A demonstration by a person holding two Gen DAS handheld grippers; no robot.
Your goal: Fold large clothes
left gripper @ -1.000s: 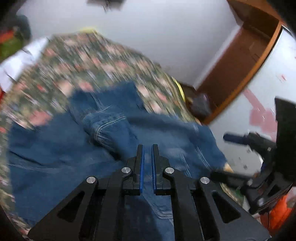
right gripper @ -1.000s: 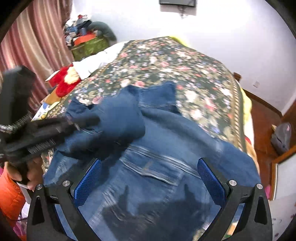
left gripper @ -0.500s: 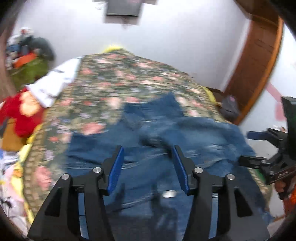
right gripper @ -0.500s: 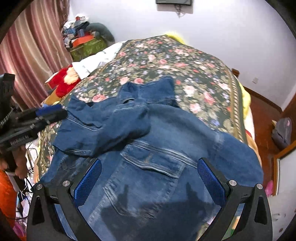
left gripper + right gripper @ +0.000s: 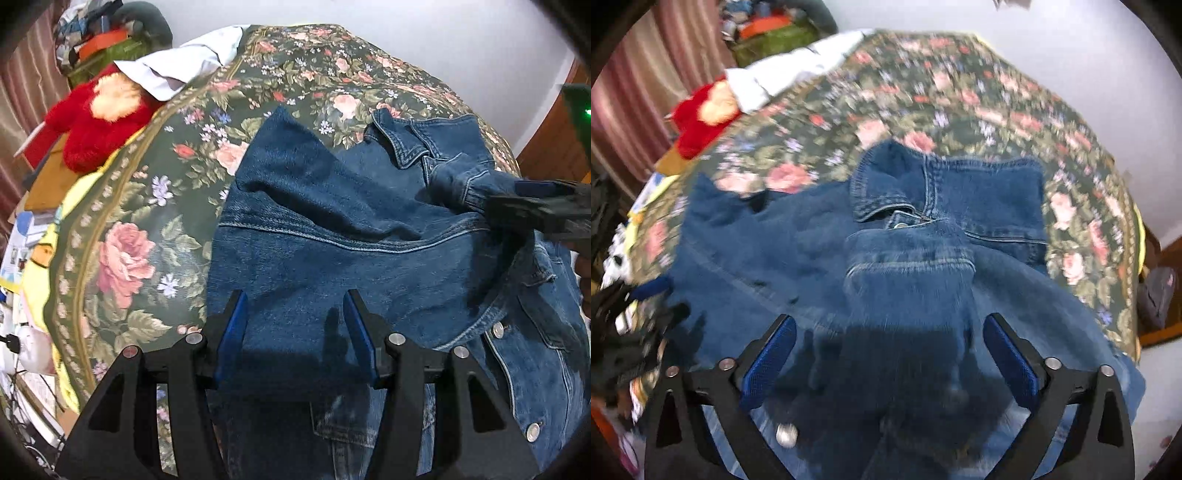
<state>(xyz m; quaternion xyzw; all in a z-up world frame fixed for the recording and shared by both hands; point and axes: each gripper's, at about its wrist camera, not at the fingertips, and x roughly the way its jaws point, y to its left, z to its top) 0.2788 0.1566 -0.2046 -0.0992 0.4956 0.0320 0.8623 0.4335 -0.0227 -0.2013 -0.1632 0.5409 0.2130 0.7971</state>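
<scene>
A denim jacket [image 5: 369, 251] is lying spread on the floral bedspread [image 5: 147, 206], collar [image 5: 945, 192] toward the far end of the bed. One sleeve [image 5: 332, 192] is already lying folded across the body, cuff near the collar; the rest looks unfolded, so the folding is only beginning. The left claw [image 5: 293, 332] is hanging released over the denim, gripping nothing. The right claw [image 5: 890, 358], jaws just narrowing slightly, is gaping wide above the jacket, empty too.

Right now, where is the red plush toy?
In the left wrist view the red plush toy lies upper left, off the floral bedspread's edge, beside the white cloth.
</scene>
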